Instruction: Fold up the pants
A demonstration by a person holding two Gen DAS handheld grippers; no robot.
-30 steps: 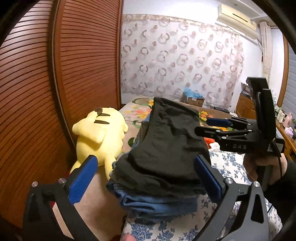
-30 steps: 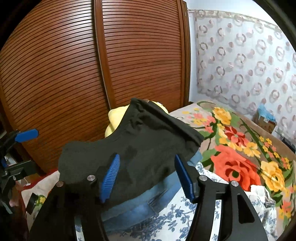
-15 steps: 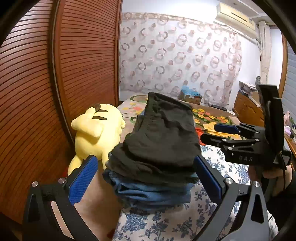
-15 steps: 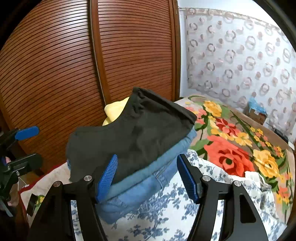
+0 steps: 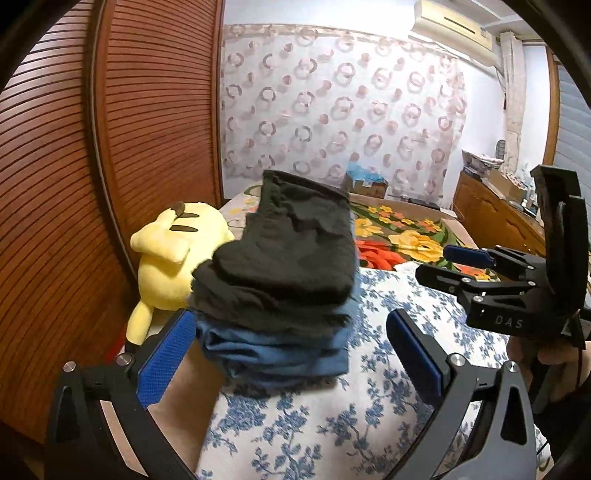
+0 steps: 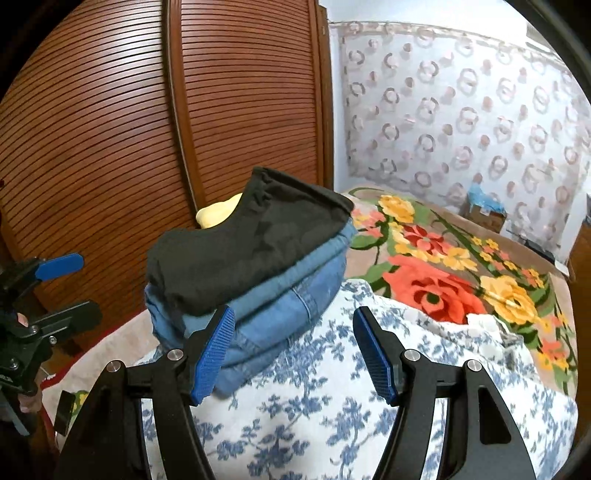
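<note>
Now we hold both hand-held grippers, left (image 5: 291,354) and right (image 6: 293,354), wide and empty, just near of the folded black cotton pants (image 5: 284,258) atop folded blue jeans (image 6: 280,314) on the blue-floral bedsheet (image 6: 332,417).

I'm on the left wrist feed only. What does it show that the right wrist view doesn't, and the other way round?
Only the left wrist view: the yellow plush toy's whole body, the air conditioner and the wooden dresser.

Only the right wrist view: the stack's long side, showing a denim seam.

Both: the folded black pants topping the blue jeans, the blue floral sheet, the slatted wardrobe, and the left gripper and right gripper, both open and empty.
</note>
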